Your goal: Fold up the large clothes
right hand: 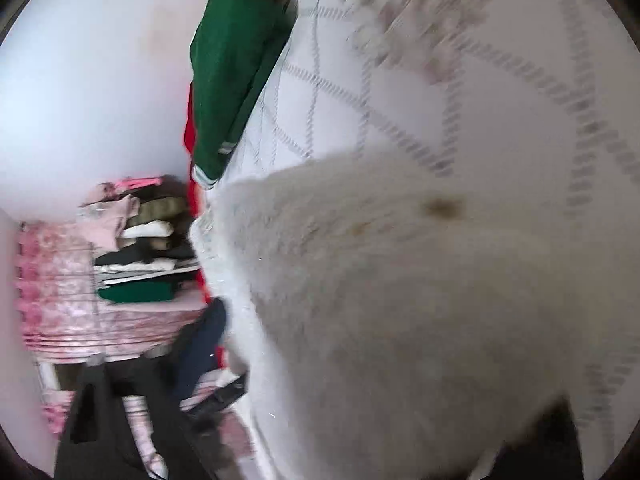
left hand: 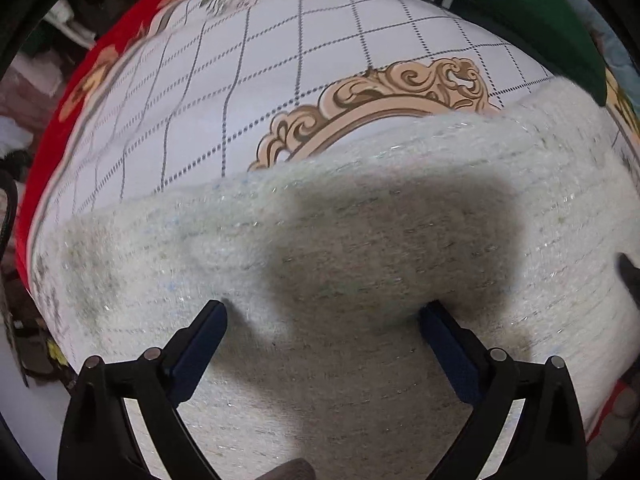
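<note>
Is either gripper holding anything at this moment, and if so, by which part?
The left gripper is open above the white sweater, holding nothing. The right gripper is largely hidden by the sweater in a blurred view; whether it grips it cannot be told.

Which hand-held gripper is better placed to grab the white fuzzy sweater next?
Left. The left hand-held gripper hangs open over the white fuzzy sweater, in sharp view. The right wrist view is blurred, its state unclear.

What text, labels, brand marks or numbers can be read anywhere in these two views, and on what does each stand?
None. No readable text shows in either view.
The white fuzzy garment carries no visible label.
The green garment shows only white stripes.
The bedsheet bears a grid and ornament print, no lettering.
The right wrist view is too blurred to read anything.
</note>
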{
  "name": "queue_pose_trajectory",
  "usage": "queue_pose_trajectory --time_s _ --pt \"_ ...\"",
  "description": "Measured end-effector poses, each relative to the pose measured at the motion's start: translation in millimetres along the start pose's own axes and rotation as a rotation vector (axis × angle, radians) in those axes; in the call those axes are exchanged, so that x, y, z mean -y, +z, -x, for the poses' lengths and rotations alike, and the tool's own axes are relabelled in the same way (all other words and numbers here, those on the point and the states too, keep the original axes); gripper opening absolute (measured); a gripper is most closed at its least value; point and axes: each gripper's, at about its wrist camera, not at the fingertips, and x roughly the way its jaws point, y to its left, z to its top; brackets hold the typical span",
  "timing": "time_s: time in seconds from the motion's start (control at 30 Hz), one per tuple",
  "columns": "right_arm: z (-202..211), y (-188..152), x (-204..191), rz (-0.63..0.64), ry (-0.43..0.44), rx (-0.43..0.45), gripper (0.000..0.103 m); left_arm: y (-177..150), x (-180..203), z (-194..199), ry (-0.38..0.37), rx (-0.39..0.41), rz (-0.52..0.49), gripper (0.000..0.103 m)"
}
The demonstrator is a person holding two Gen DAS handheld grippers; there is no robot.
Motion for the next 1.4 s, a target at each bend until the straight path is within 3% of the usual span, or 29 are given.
queue_pose_trajectory --time_s 0.03,0.07,0.17,0.27,0.4,0.63,0.77,0.87,1.0,1.1,1.23,1.4 --pt "-10 1 -3 -0.018 0.012 0.008 0.04 2 4 2 0.015 0.009 -0.012 0.101" --pt "-9 2 -10 -0.042 0.025 0.034 0.033 4 7 3 0.019 0.013 -0.021 0.101" --pt "-8 2 -26 -0.098 0.061 0.115 0.027 15 24 7 -0.019 0.017 -0.041 0.101" --pt "37 -4 -40 -0.079 0.041 0.191 0.026 26 58 7 -0.105 0.018 -0.077 0.101" --pt "112 -7 -51 -0.015 -0.073 0.268 0.026 35 103 -1 -0.201 0.028 -0.104 0.102" --pt "160 -4 -101 0.132 -0.173 0.314 0.026 45 143 1 -0.304 0.07 -0.133 0.102" --pt "148 -16 -146 0.238 -0.239 0.304 0.026 57 138 1 -0.355 0.054 -0.105 0.102" --pt "136 -34 -183 0.34 -0.31 0.287 0.026 61 106 8 -0.417 0.032 -0.025 0.1" --pt "102 -65 -226 0.502 -0.393 0.249 0.026 48 24 45 -0.381 0.11 0.136 0.1" --pt "65 -96 -259 0.663 -0.46 0.199 0.026 26 -58 73 -0.301 0.164 0.291 0.1" --pt "-1 -158 -294 0.916 -0.538 0.107 0.026 -22 -168 92 -0.18 0.175 0.471 0.1" --pt "-95 -244 -286 1.187 -0.633 -0.011 0.026 -64 -236 103 -0.078 0.183 0.612 0.1"
